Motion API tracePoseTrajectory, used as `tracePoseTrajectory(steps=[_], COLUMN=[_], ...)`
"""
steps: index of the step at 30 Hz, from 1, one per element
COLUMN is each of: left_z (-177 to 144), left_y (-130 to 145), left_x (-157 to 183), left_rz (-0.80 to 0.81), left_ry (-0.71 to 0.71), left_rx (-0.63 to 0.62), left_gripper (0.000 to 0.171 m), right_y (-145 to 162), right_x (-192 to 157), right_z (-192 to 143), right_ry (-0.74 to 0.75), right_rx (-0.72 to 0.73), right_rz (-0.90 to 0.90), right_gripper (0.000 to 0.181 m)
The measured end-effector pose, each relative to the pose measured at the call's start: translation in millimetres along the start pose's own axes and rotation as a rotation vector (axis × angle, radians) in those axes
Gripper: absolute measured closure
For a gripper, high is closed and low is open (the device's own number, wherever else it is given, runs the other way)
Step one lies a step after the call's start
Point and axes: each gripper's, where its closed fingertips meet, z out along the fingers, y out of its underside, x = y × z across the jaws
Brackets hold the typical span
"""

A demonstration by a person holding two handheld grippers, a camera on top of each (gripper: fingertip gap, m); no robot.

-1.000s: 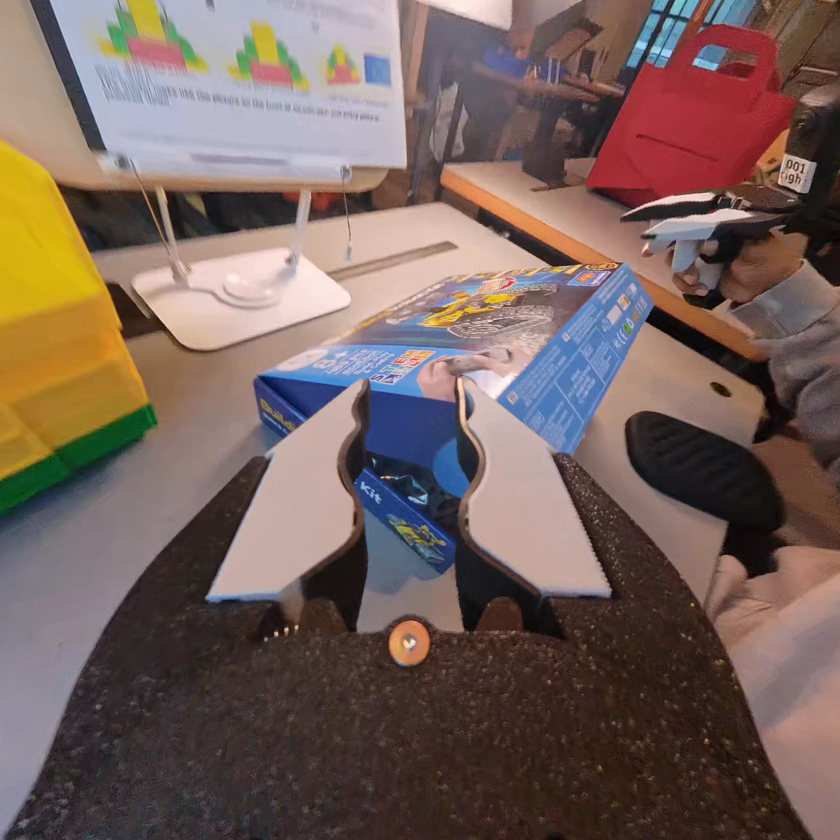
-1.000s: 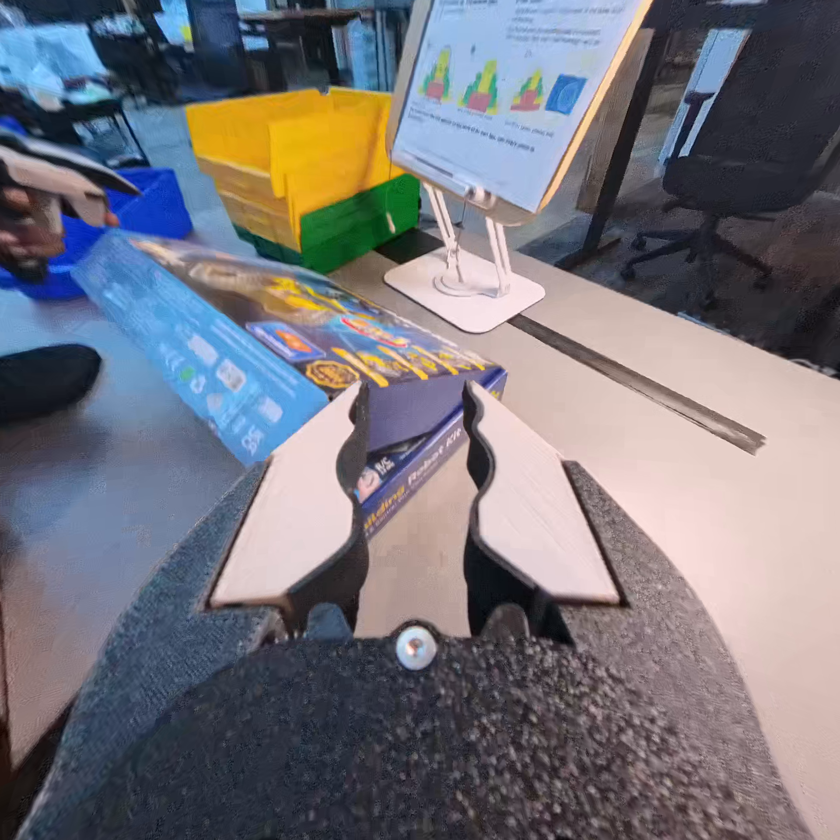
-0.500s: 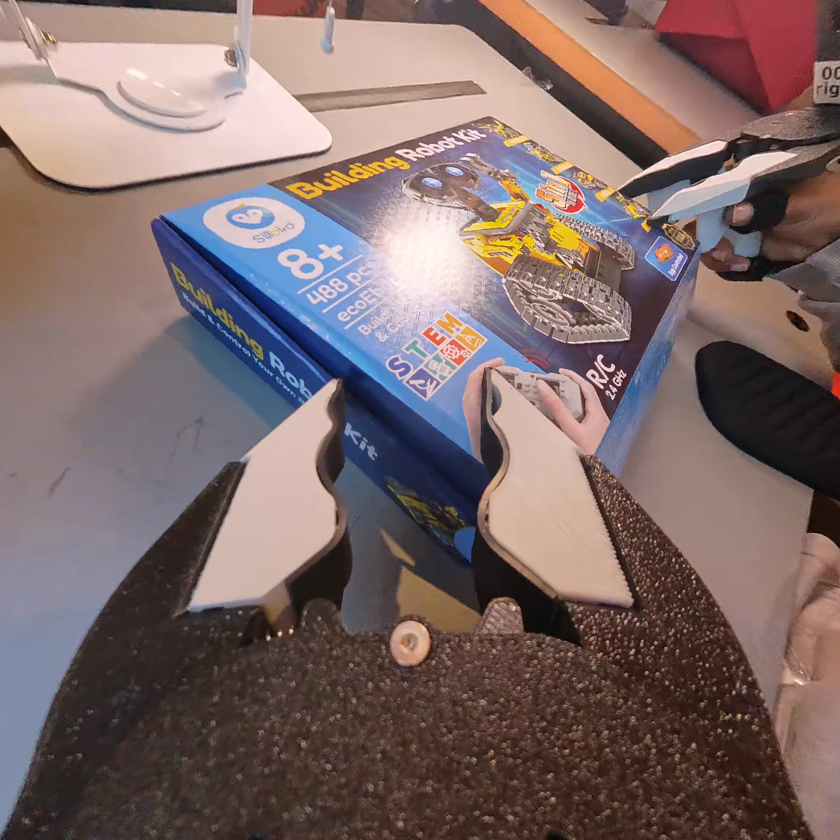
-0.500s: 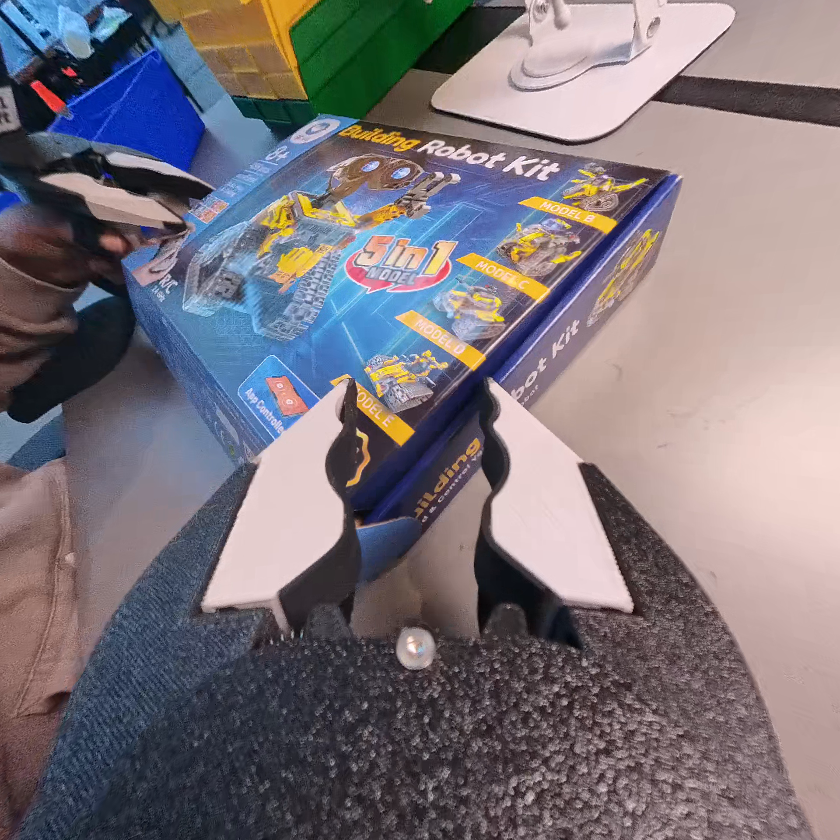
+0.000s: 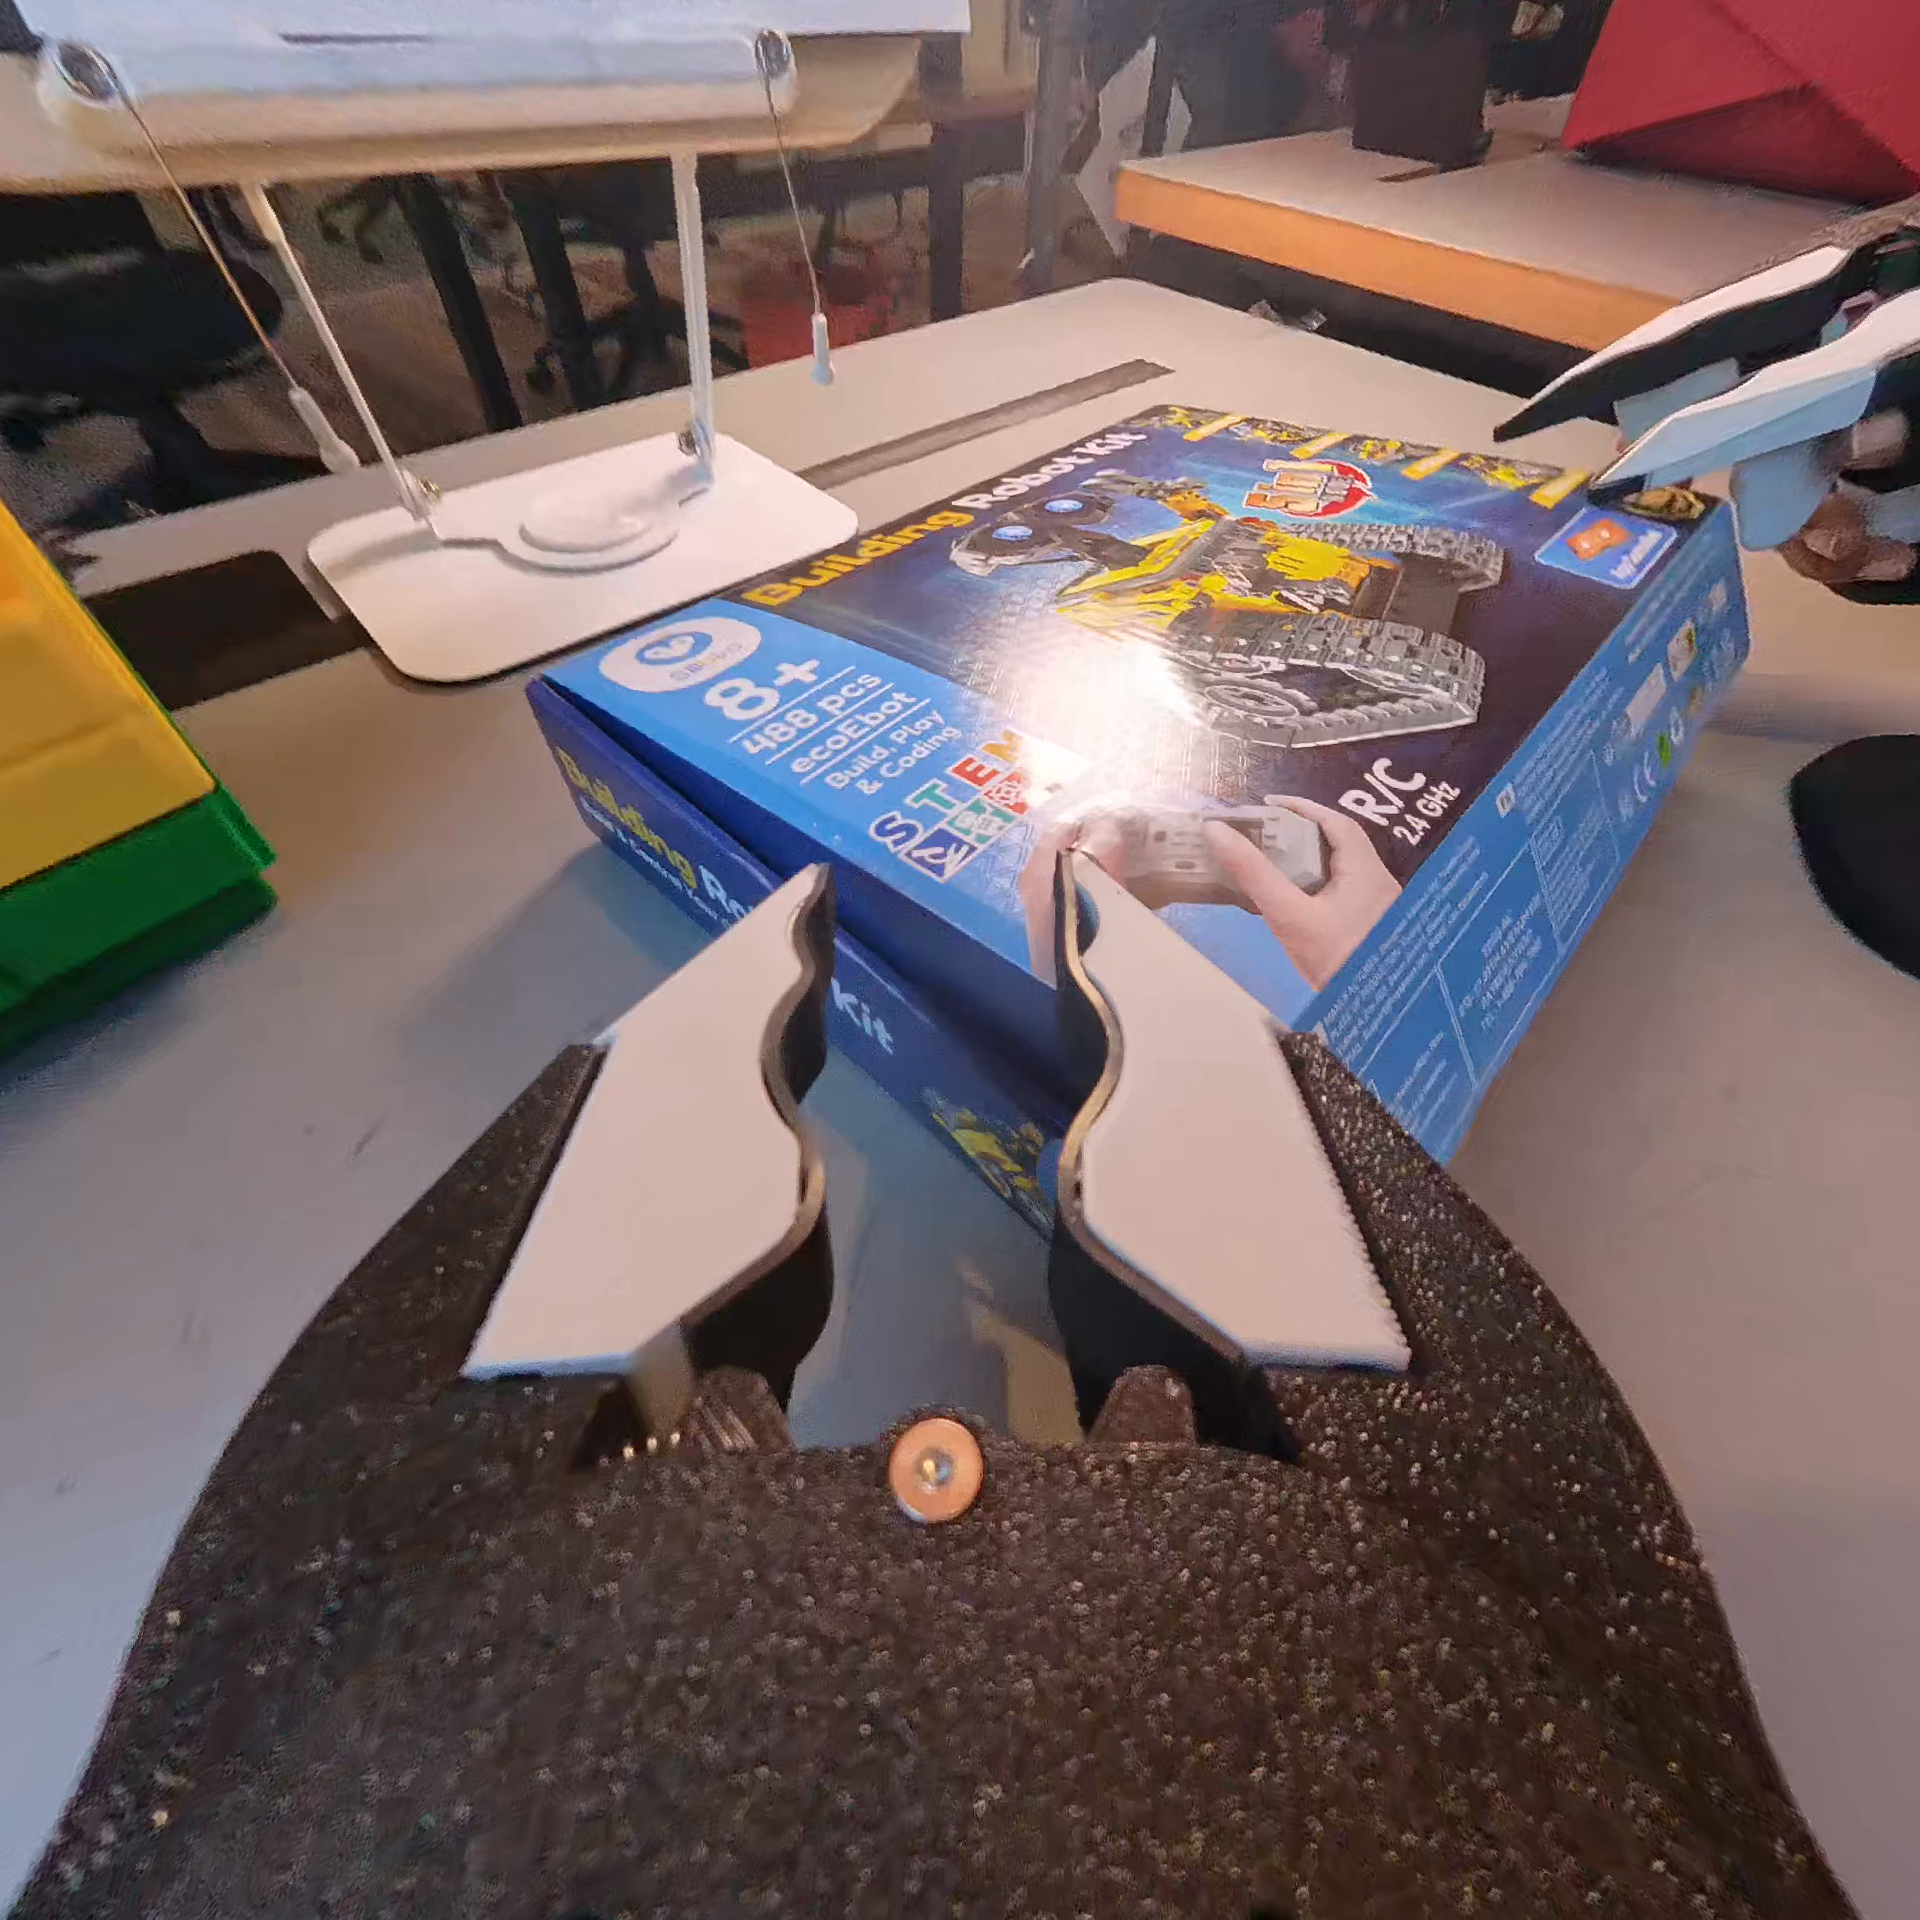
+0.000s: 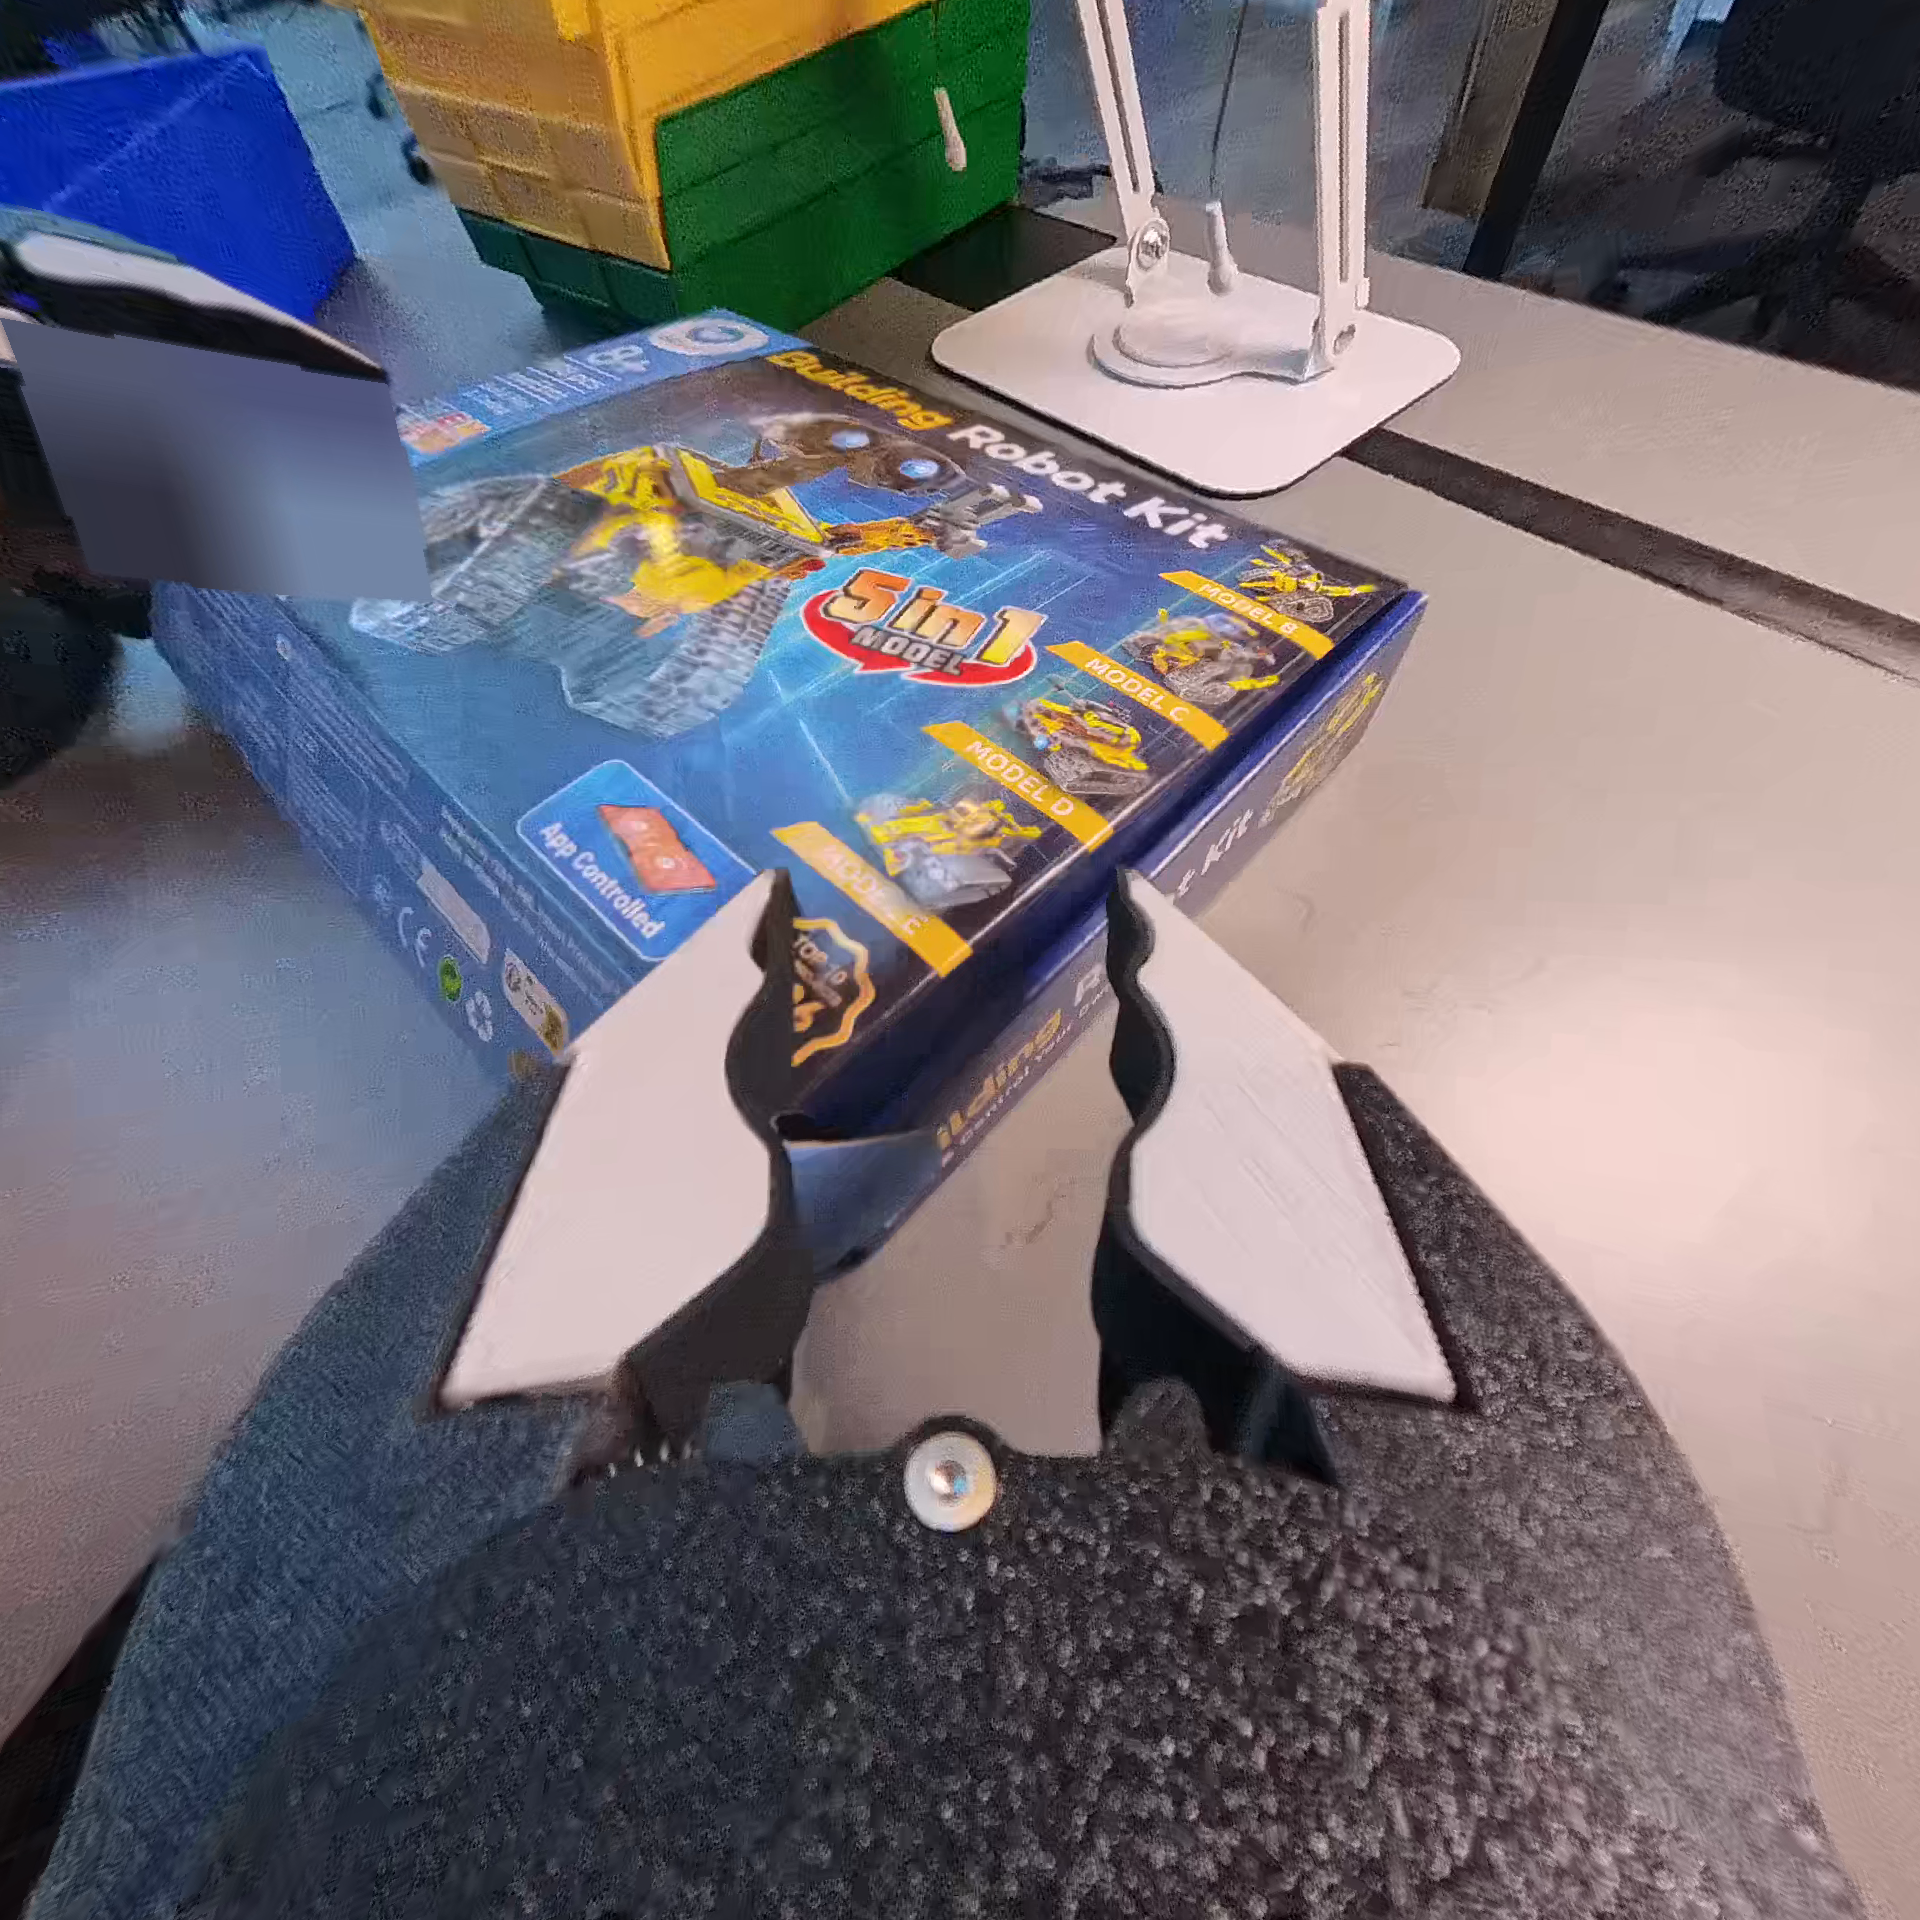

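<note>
A blue cardboard kit box [image 5: 1195, 665] with a yellow tracked robot printed on its lid lies on the grey table [image 5: 364, 1039]. My left gripper [image 5: 940, 883] is open, and one near corner of the box sits between its fingers. My right gripper [image 6: 948, 894] is open at the opposite end of the box [image 6: 831, 644], its fingers on either side of a corner where a small blue flap [image 6: 852, 1153] sticks out. Each gripper also shows in the other's view: the right gripper [image 5: 1714, 395] over the far corner, the left gripper [image 6: 156, 281] partly behind a blur patch.
Stacked yellow and green bins [image 5: 94, 790] [image 6: 727, 135] stand beside the box. A white stand [image 5: 582, 551] [image 6: 1195, 374] holding a board is behind it. A blue bin [image 6: 177, 156], a red bag [image 5: 1766, 94] on a second table [image 5: 1403, 249], and a dark groove [image 6: 1662, 551] are farther off.
The box lid, raised a second ago, now lies down on the box. Both grippers tipped down over the box, then back up somewhat. Both stay open at their corners.
</note>
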Motion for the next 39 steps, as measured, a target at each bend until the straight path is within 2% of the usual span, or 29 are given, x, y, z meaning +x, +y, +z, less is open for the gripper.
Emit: tracePoseTrajectory(steps=[3,6,9,11,12,15,18,23,26,28,31,39], left_z=[-15,-26,-30,-28,-25,-24,-31,-36,-24,-20,-19,-18], left_y=[-5,-1,9,36,45,39,26,-1,27,32,43,54], left_x=[5,24,38,45,47,45,47,56,57,54,53,48], left_rz=[-0.060,-0.068,0.050,0.132,0.177,0.262,0.306,0.540,0.658,0.772,0.886,1.011], left_ry=[0.068,0.163,0.176,0.187,0.178,0.127,0.130,0.142,0.174,0.132,0.090,0.021], left_rx=[-0.057,-0.141,-0.226,-0.384,-0.425,-0.436,-0.412,-0.234,-0.347,-0.369,-0.435,-0.558], left_gripper=[0.123,0.120,0.127,0.121,0.116,0.117,0.120,0.115,0.100,0.102,0.094,0.094], right_y=[-6,2,13,19,23,30,30,31,35,37,39,41], right_x=[-22,-45,-54,-59,-61,-58,-56,-61,-63,-61,-60,-62], right_z=[-14,-16,-10,-4,-1,7,9,14,17,18,18,18], right_ry=[-0.093,-0.134,-0.086,-0.068,-0.071,-0.069,-0.087,-0.122,-0.149,-0.156,-0.162,-0.164], right_rx=[0.001,-0.064,-0.158,-0.232,-0.273,-0.403,-0.461,-0.499,-0.563,-0.605,-0.619,-0.623], right_rz=[-0.030,-0.192,-0.447,-0.621,-0.681,-0.793,-0.831,-0.899,-0.962,-0.984,-0.980,-0.976], right_gripper=[0.118,0.117,0.108,0.099,0.094,0.094,0.096,0.098,0.100,0.102,0.103,0.101])
